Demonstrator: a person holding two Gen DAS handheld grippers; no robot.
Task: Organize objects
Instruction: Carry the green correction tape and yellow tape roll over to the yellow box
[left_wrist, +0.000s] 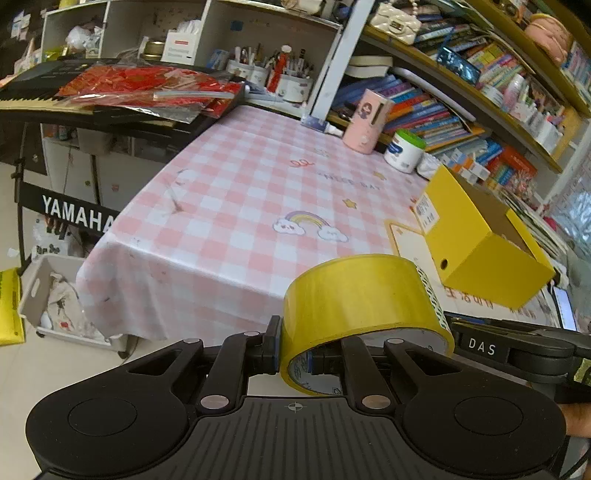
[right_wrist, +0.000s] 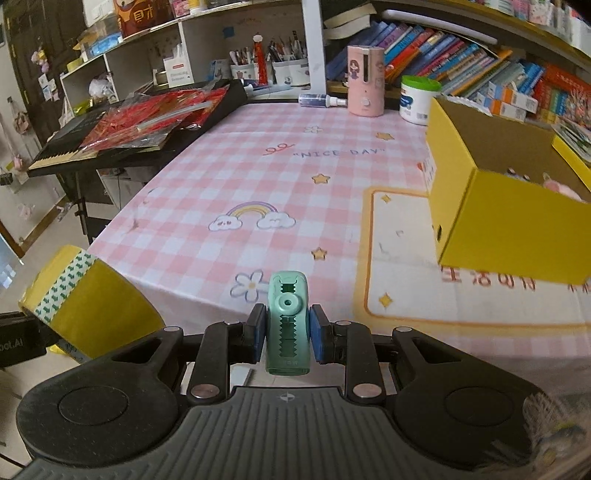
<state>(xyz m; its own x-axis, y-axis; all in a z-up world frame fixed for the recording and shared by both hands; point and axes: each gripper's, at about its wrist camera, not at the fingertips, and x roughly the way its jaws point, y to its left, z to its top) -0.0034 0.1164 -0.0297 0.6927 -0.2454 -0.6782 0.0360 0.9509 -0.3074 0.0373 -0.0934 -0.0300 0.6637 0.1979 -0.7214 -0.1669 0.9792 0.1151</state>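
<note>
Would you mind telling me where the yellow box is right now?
The yellow box sits on the table's right side, open, near the white jar by the bookshelf.

Two wrist views, low at the near edge of the surface (right_wrist: 258, 155)

Both face forward along their tongs toward the bookshelves (left_wrist: 461, 92), sharing the checked surface and yellow box (right_wrist: 509, 221).

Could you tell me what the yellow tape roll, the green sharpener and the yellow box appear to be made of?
Yellow tape roll: glossy translucent plastic film on what looks like a printed paper core, judging by its sheen.
Green sharpener: matte moulded plastic, with crisp toothed edges and uniform colour.
Yellow box: likely cardboard, yellow outside and raw brown inside, with folded edges.
</note>
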